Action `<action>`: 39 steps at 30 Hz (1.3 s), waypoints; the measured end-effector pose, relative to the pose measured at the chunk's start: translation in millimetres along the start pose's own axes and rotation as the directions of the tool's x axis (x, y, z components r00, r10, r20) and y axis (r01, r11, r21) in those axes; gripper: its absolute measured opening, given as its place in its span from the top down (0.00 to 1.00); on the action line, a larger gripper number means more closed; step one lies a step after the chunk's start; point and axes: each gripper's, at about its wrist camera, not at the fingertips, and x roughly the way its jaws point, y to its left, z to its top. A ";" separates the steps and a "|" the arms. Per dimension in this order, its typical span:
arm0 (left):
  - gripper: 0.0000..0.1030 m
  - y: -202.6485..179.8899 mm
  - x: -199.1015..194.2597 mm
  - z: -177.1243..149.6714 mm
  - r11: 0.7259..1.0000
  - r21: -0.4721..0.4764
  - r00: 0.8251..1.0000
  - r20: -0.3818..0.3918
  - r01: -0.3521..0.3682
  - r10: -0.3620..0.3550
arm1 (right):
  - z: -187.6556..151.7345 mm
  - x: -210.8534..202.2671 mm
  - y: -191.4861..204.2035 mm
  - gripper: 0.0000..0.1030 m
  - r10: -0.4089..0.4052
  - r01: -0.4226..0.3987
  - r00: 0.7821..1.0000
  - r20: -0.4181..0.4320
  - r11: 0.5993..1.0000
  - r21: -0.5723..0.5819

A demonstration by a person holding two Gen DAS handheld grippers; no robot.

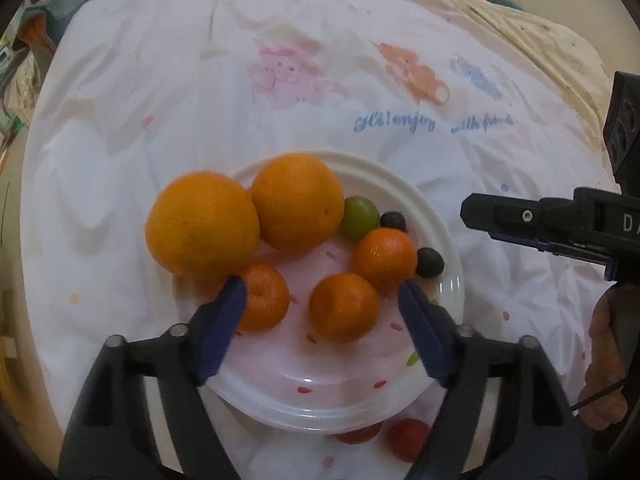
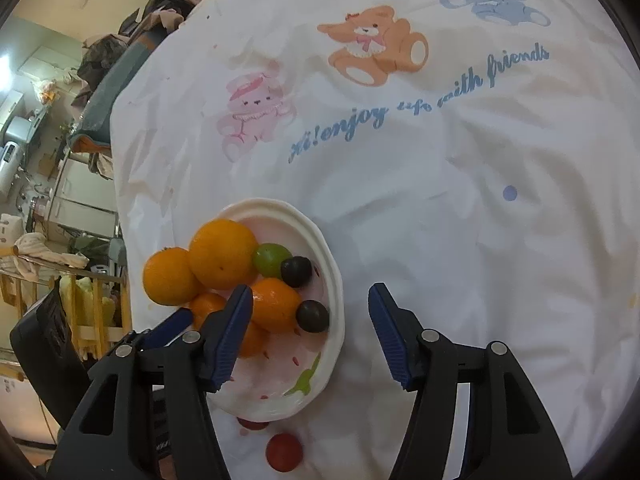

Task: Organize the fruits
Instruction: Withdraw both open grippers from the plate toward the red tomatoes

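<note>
The white plate (image 1: 448,216) on the printed cloth (image 1: 160,100) holds two big oranges (image 1: 296,200), three mandarins (image 1: 344,306), a green fruit (image 1: 360,216) and two dark ones (image 1: 430,263), while small red fruits (image 2: 283,452) lie off its near rim. The left gripper (image 1: 322,286) hangs released over the mandarins, gripping nothing (one orange overhangs the rim, so avoid nudging it). The right gripper (image 2: 310,296) is likewise released and empty beside the plate; I judge it should fetch the red strays.
</note>
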 end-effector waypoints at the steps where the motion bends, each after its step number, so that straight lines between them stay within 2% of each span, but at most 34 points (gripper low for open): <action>1: 0.24 -0.1 -0.1 0.6 1.000 0.002 1.000 -0.002 0.003 -0.003 | 0.1 -1.1 0.9 0.39 -0.003 0.003 1.000 0.003 1.000 -0.006; 6: 0.24 13.9 -21.1 -7.9 1.000 -0.022 1.000 -0.004 -0.015 0.015 | 2.8 -6.2 10.1 0.39 -0.030 0.030 0.999 0.023 0.999 -0.041; 12: 0.24 38.1 -53.8 -17.3 0.995 -0.079 0.999 0.001 -0.054 0.054 | -3.7 -20.8 28.4 0.39 -0.008 0.013 0.998 0.057 0.996 -0.087; 18: 0.24 48.8 -88.2 -43.2 0.991 -0.107 0.996 0.032 -0.080 0.083 | -23.6 -39.4 39.0 0.38 0.039 -0.032 0.997 0.067 0.995 -0.095; 23: 0.24 55.1 -104.8 -61.3 0.988 -0.123 0.994 0.051 -0.094 0.101 | -39.9 -47.6 49.4 0.38 0.041 -0.031 0.997 0.067 0.990 -0.141; 28: 0.24 59.5 -116.5 -80.1 0.986 -0.117 0.991 0.060 -0.114 0.122 | -64.5 -51.8 44.3 0.38 0.058 -0.052 0.997 0.044 0.991 -0.124; 33: 0.24 64.7 -126.9 -90.0 0.980 -0.149 0.985 0.088 -0.135 0.149 | -85.5 -52.8 44.0 0.38 0.036 -0.031 0.999 0.035 0.990 -0.136; 39: 0.24 58.1 -131.9 -90.2 0.982 -0.132 0.981 0.126 -0.132 0.149 | -110.0 -46.3 42.1 0.38 -0.002 0.003 1.000 0.011 0.991 -0.134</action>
